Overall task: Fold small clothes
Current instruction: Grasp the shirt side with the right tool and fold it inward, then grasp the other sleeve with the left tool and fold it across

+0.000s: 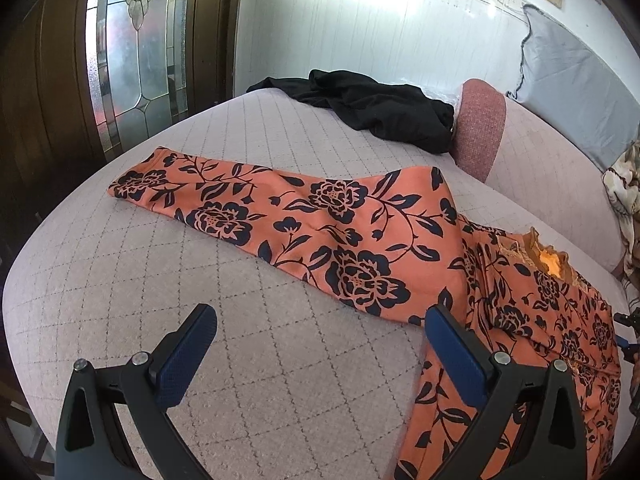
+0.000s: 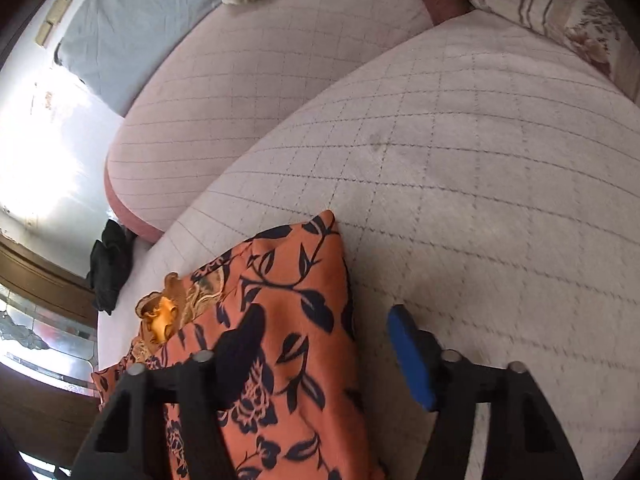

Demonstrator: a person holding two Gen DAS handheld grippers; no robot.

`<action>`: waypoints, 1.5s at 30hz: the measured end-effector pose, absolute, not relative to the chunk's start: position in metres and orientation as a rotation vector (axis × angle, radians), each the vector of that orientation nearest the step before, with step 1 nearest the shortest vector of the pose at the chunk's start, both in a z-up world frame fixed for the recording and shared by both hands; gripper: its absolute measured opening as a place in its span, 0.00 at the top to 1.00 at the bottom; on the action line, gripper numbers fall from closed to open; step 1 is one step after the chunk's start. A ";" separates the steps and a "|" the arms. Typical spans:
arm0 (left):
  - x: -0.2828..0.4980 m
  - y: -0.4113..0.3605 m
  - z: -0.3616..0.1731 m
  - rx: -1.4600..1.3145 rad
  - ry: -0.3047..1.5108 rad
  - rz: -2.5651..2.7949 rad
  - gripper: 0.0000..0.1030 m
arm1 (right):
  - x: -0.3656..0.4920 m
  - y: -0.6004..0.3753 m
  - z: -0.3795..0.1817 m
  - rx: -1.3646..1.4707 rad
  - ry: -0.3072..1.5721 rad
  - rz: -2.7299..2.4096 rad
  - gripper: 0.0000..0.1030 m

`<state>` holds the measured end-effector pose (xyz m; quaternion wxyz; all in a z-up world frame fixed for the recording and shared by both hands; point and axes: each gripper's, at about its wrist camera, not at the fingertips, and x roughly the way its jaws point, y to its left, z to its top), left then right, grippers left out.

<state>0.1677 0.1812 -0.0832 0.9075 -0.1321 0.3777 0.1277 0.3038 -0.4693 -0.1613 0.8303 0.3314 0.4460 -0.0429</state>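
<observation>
Orange floral trousers [image 1: 340, 236] lie spread across the quilted bed [image 1: 200, 360], one leg stretched away, the waist bunched near the right tongs [image 2: 324, 344]. Right jaws stand half-wide astride the waist edge, pads not pressing. Left tongs [image 1: 320, 340] gape wide, empty, beside the near leg. Judged: grasping stage; next, pinch cloth and fold over.

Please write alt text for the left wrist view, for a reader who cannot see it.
Orange trousers with a dark flower print lie spread on a quilted pink cushion. The open left gripper hangs above the cushion, touching no cloth. A black garment lies behind.
</observation>
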 end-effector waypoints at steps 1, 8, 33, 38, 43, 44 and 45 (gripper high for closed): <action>0.169 0.181 -0.084 -0.275 0.784 0.262 0.00 | 0.310 -0.469 -0.164 0.693 0.953 -0.081 0.43; 0.176 0.171 -0.088 -0.242 0.799 0.239 0.00 | 0.332 -0.469 -0.168 0.675 0.981 -0.032 0.90; 0.164 0.225 -0.093 -0.563 0.831 0.179 0.00 | 0.247 -0.381 -0.134 0.526 0.943 -0.017 0.20; 0.168 0.314 -0.079 -0.814 0.702 0.177 0.00 | 0.199 -0.340 -0.090 0.395 0.854 0.070 0.20; 0.199 0.407 -0.102 -0.976 0.677 0.293 0.00 | 0.145 -0.300 -0.109 0.379 0.865 0.116 0.20; 0.205 0.421 -0.111 -1.015 0.685 0.325 0.00 | 0.137 -0.298 -0.115 0.379 0.866 0.117 0.20; 0.209 0.433 -0.118 -1.041 0.694 0.349 0.02 | 0.131 -0.295 -0.121 0.377 0.871 0.112 0.20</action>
